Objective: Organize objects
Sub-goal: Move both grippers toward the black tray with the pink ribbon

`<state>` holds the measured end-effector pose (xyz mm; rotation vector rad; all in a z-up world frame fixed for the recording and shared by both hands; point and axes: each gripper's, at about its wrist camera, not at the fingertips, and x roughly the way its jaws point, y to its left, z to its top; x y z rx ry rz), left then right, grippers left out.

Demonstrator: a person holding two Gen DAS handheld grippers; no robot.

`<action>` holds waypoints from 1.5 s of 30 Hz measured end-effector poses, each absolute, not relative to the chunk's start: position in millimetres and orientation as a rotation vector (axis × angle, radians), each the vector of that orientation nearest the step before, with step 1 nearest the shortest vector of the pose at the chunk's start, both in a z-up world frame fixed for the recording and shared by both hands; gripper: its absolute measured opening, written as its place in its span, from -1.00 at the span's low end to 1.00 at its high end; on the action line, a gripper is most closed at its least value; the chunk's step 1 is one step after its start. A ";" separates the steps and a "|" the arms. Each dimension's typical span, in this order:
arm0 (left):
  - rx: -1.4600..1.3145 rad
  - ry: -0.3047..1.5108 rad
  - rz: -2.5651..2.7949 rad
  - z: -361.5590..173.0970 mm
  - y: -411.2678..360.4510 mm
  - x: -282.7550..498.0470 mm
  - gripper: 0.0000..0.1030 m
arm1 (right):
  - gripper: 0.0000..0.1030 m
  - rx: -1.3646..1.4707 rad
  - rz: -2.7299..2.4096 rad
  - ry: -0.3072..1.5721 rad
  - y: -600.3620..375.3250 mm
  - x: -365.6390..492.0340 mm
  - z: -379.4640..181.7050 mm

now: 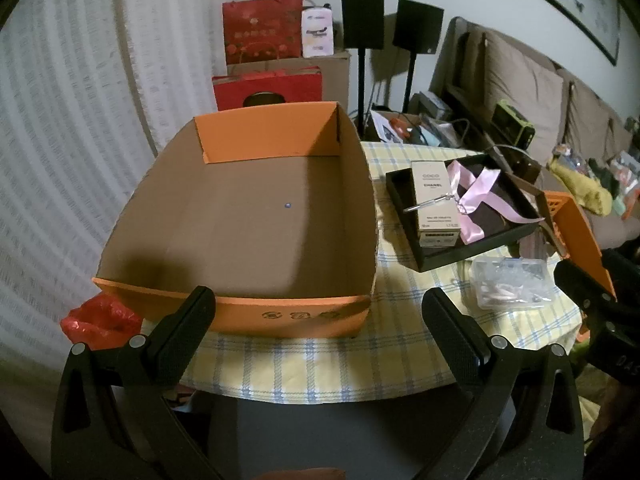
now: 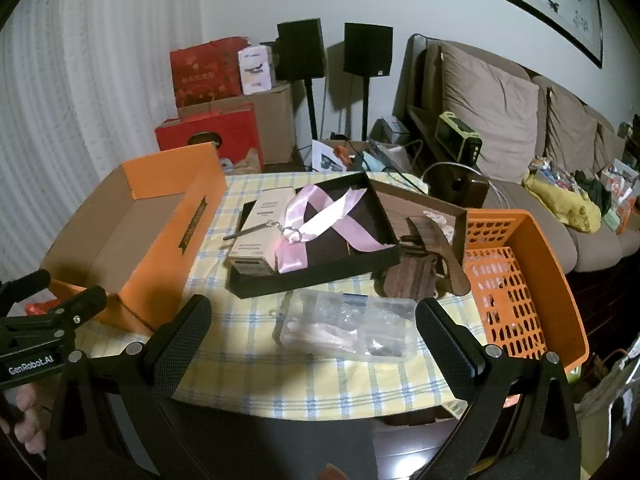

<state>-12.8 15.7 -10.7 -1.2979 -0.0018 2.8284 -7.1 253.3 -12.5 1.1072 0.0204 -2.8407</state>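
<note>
Orange box sits empty at bench left; clear plastic case lies just ahead of your right gripper. Both jaws open, empty. Slick case may slip under off-centre pinch.

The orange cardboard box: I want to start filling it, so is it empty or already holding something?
Empty. The left wrist view looks straight into the orange cardboard box: only its bare brown floor shows, apart from one tiny blue speck.
</note>
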 end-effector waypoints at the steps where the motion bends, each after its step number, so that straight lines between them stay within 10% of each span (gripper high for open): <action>1: -1.298 -0.001 2.828 -10.5 15.6 -13.4 1.00 | 0.99 1.107 -2.840 0.019 253.9 -7.3 -12.3; 23: -1.212 -0.073 2.706 -6.7 35.2 -37.7 0.89 | 0.99 1.106 -2.847 -0.008 292.5 -12.8 -21.3; 39: -1.217 0.251 2.480 -7.3 114.9 -108.1 0.69 | 0.99 1.100 -2.835 -0.089 317.5 -12.1 -28.6; 45: -1.323 0.389 2.357 -24.7 148.4 -139.8 0.25 | 0.97 1.104 -2.823 -0.097 319.9 -11.6 -27.8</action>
